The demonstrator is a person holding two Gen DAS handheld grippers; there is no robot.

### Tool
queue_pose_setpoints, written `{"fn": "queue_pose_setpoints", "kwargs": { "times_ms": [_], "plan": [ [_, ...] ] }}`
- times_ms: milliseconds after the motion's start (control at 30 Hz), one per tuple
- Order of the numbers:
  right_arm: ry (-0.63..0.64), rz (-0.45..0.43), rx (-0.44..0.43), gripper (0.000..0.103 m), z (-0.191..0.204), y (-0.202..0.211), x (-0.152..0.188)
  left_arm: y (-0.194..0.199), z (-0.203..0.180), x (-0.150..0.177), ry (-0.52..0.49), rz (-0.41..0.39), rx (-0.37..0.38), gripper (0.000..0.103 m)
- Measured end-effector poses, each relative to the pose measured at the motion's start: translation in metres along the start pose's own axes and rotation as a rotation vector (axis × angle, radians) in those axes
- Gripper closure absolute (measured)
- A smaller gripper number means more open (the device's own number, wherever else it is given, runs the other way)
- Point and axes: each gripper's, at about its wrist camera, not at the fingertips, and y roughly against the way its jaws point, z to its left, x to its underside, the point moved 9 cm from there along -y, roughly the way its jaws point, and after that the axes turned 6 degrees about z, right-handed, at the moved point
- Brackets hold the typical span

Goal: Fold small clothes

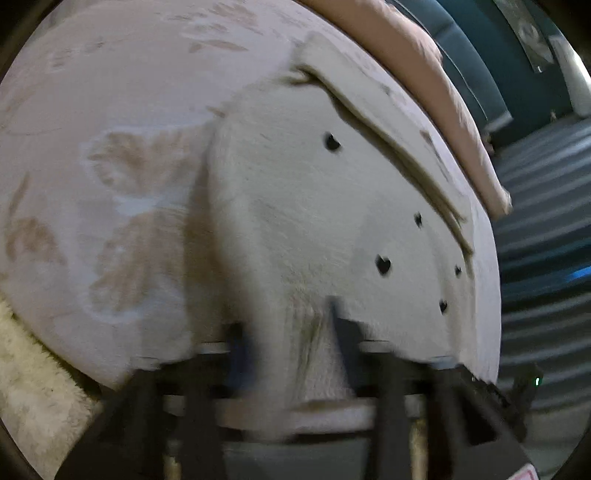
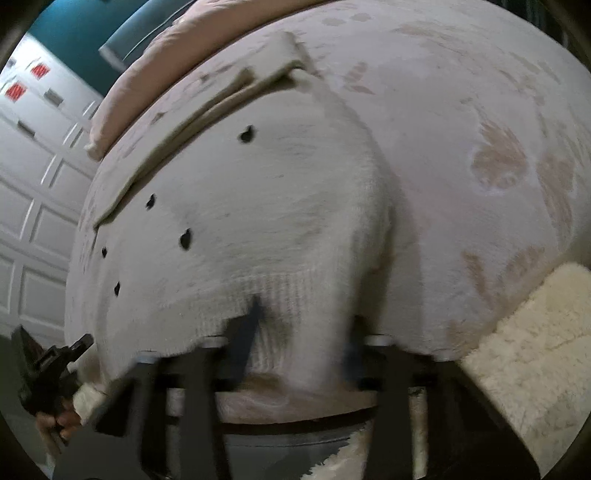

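Note:
A small white knitted sweater (image 1: 314, 203) (image 2: 258, 192) dotted with black hearts lies flat on a pale bed cover (image 1: 110, 92) printed with butterflies. One sleeve (image 1: 388, 122) (image 2: 207, 107) lies along its far side. My left gripper (image 1: 290, 339) is at the sweater's near hem towards its left edge, shut on the creased knit between its fingers. My right gripper (image 2: 303, 328) is shut on the ribbed hem near the sweater's right edge. The left gripper (image 2: 55, 365), with a hand on it, also shows low on the left of the right wrist view. Both views are blurred.
A fluffy cream blanket (image 1: 33, 387) (image 2: 535, 350) lies on the bed's near corner. A pink pillow (image 1: 424, 66) (image 2: 155, 74) runs along the far edge. Beyond the bed are striped flooring (image 1: 546, 240), a teal wall (image 2: 74, 29) and white panelled doors (image 2: 33, 192).

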Motion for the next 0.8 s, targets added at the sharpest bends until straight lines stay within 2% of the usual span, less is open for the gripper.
{"fn": "queue_pose_setpoints", "kwargs": {
  "times_ms": [167, 267, 333, 467, 567, 633, 700, 733, 800],
  "plan": [
    [0.085, -0.057, 0.019, 0.096, 0.012, 0.034, 0.002, 0.032, -0.005, 0.005, -0.027, -0.031, 0.012, 0.098],
    [0.152, -0.048, 0.053, 0.096, 0.008, 0.056, 0.013, 0.055, -0.006, 0.019, -0.053, -0.021, 0.013, 0.099],
    [0.188, -0.009, 0.072, 0.096, 0.002, 0.065, 0.028, 0.068, -0.003, 0.035, -0.064, 0.013, 0.017, 0.099],
    [0.323, 0.155, 0.146, 0.097, -0.011, 0.078, 0.090, 0.091, 0.011, 0.086, -0.091, 0.121, -0.021, 0.099],
    [0.332, 0.259, 0.135, 0.096, -0.021, 0.091, 0.131, 0.102, 0.020, 0.129, -0.026, 0.188, 0.011, 0.099],
    [0.330, 0.287, 0.112, 0.096, -0.018, 0.100, 0.142, 0.108, 0.016, 0.141, -0.012, 0.191, 0.027, 0.099],
    [0.321, 0.261, 0.078, 0.096, -0.009, 0.107, 0.130, 0.118, -0.002, 0.128, -0.050, 0.145, 0.033, 0.099],
    [0.317, 0.228, 0.056, 0.096, -0.003, 0.111, 0.115, 0.125, -0.018, 0.107, -0.093, 0.092, 0.058, 0.099],
    [0.307, 0.079, 0.003, 0.096, 0.014, 0.124, 0.057, 0.132, -0.045, 0.068, -0.175, 0.010, 0.087, 0.099]
  ]
}}
